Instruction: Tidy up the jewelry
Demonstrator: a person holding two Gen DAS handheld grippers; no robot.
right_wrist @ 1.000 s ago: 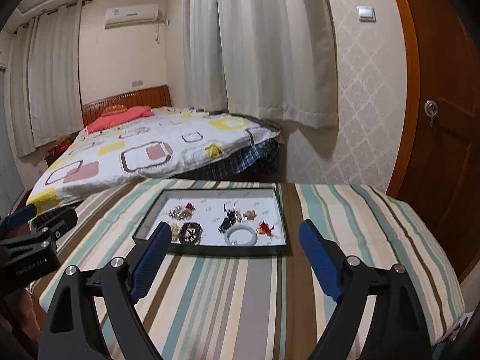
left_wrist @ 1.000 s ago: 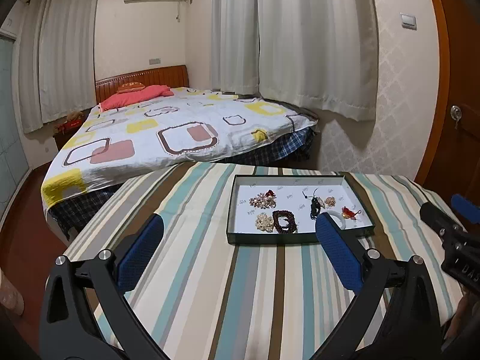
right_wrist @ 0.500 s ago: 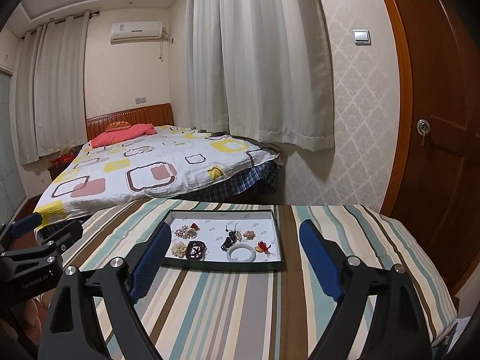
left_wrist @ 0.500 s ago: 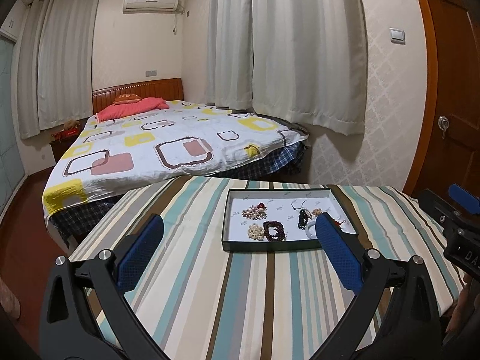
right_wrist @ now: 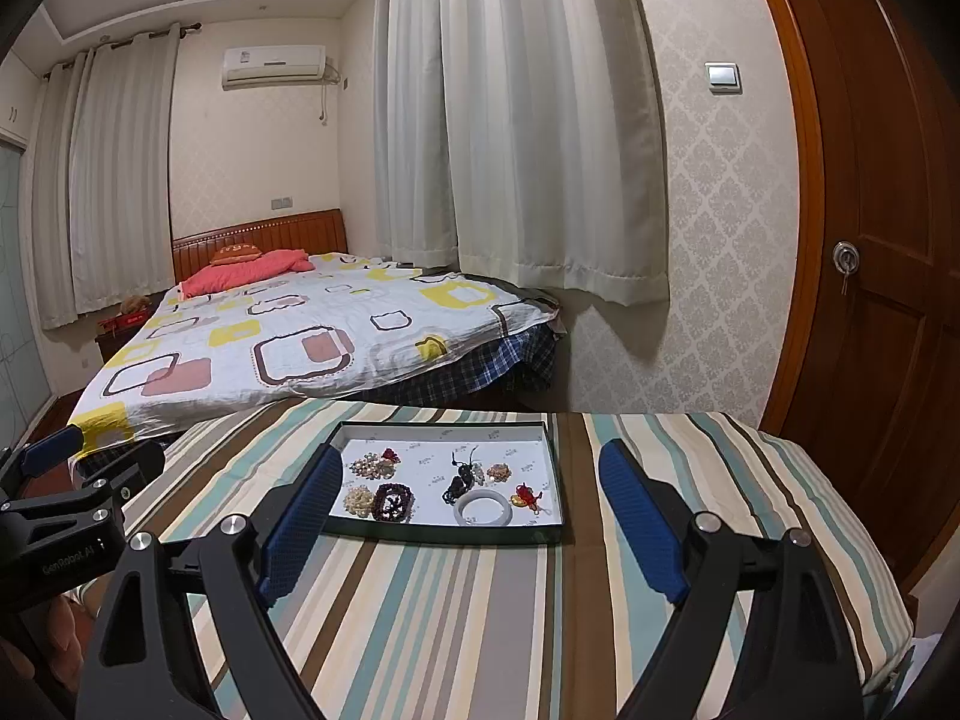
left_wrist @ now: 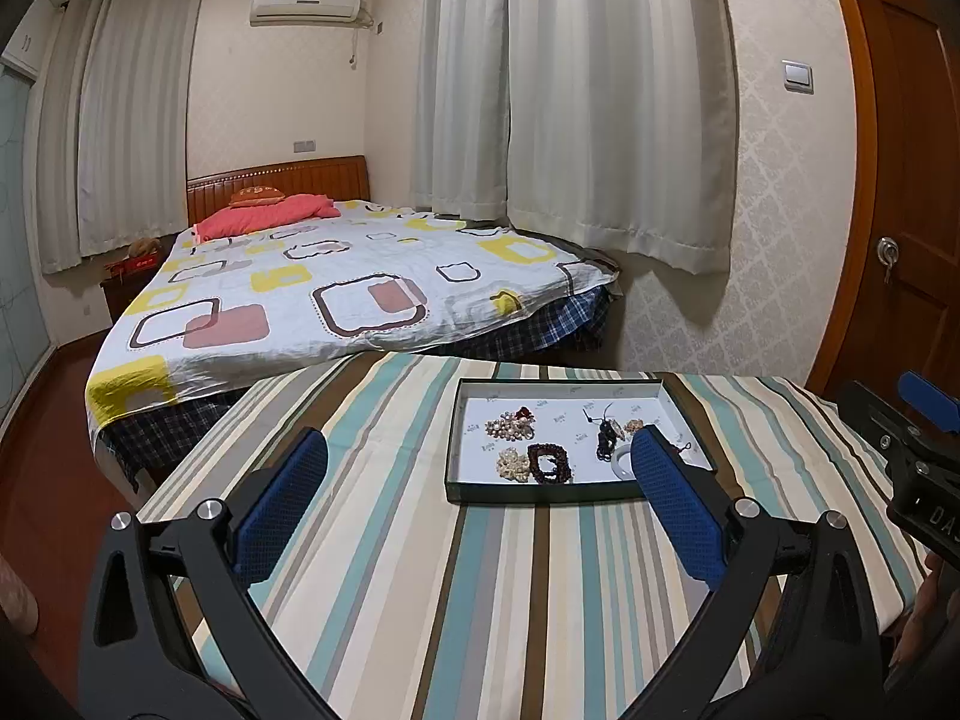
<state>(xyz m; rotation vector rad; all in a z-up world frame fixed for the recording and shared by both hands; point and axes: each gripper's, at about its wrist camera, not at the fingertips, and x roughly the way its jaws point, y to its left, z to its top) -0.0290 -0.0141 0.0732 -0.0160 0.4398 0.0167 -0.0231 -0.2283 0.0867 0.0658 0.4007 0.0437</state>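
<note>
The left claw [left_wrist: 477,468] is held wide open over the striped surface [left_wrist: 480,600], and nothing is gripped in it. The right claw [right_wrist: 471,501] is spread wide too, with nothing between its blue pads [right_wrist: 642,525]. Both are kept above the cloth and well back from the tray [right_wrist: 447,534].

The tray is set flat on the far half of the surface. The jewelry is laid inside it: a pale bead bunch [right_wrist: 359,501], a dark bead bracelet [right_wrist: 393,502], a white ring bangle [right_wrist: 483,508], a black piece [right_wrist: 459,480] and a small red and gold piece [right_wrist: 525,497]. Another pale bunch with a red bit [right_wrist: 375,465] is seen behind them.

Past the surface a bed [right_wrist: 288,348] with a square-patterned cover is seen, with a pink pillow [right_wrist: 252,270] at its head. White curtains [right_wrist: 528,150] are hung on the wall, an air conditioner [right_wrist: 273,66] is fixed high up, and a brown door [right_wrist: 888,300] is found on the right.

Compared with a second ago, the tray is seen smaller and farther off in both views, and more of the room is shown. Both claws have been pulled back and raised. The jewelry has not been moved.
</note>
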